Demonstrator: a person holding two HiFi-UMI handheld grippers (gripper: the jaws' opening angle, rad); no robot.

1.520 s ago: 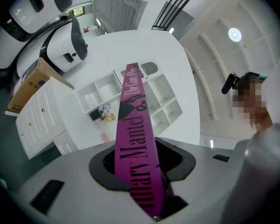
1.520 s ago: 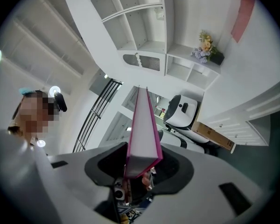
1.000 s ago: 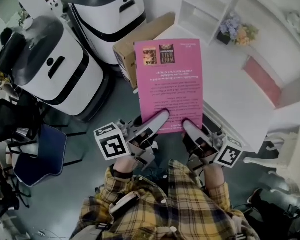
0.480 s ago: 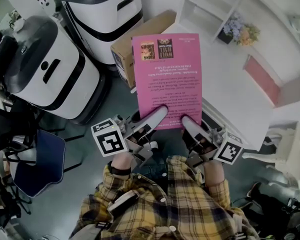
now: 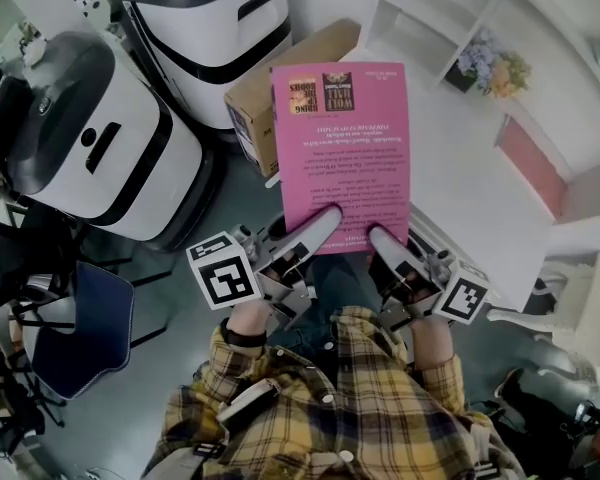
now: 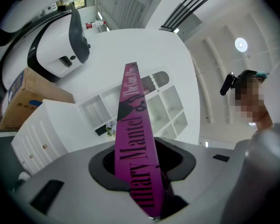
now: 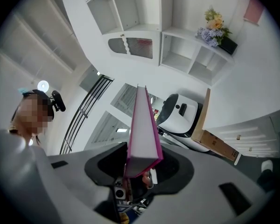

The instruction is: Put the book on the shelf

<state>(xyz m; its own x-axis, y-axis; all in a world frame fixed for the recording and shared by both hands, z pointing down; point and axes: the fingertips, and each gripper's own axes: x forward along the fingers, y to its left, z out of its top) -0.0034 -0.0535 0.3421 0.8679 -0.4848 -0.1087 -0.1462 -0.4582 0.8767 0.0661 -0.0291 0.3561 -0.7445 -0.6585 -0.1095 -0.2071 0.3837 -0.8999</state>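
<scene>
Holding a pink paperback book (image 5: 342, 158) flat in the air, back cover up, long axis running straight away from the plaid shirt (image 5: 330, 408) toward the cardboard box (image 5: 280, 78). Shows its print upside down in the head view, with two small cover pictures at the far end. Presents the dark-lettered magenta spine (image 6: 135, 139) to the left gripper view and the white page edge (image 7: 141, 125) to the right gripper view.

Hangs above a grey floor (image 5: 230, 203) and the near corner of a white drawer cabinet (image 5: 470, 198), touching neither. Beyond the cabinet, a white shelf unit (image 5: 430, 18) with open compartments, carrying a pot of flowers (image 5: 495, 66) and a flat pink item (image 5: 528, 163). To the left, two large white machines with black tops (image 5: 90, 138), the cardboard box standing between them and the cabinet, and a blue chair (image 5: 75, 318) nearer the person.

Grips the book's near short edge twice over: left gripper (image 5: 325, 220) at the spine-side corner, right gripper (image 5: 377, 238) at the page-side corner. Jaws of each standing partly apart, only as wide as the book is thick, pads pressed on both covers.
</scene>
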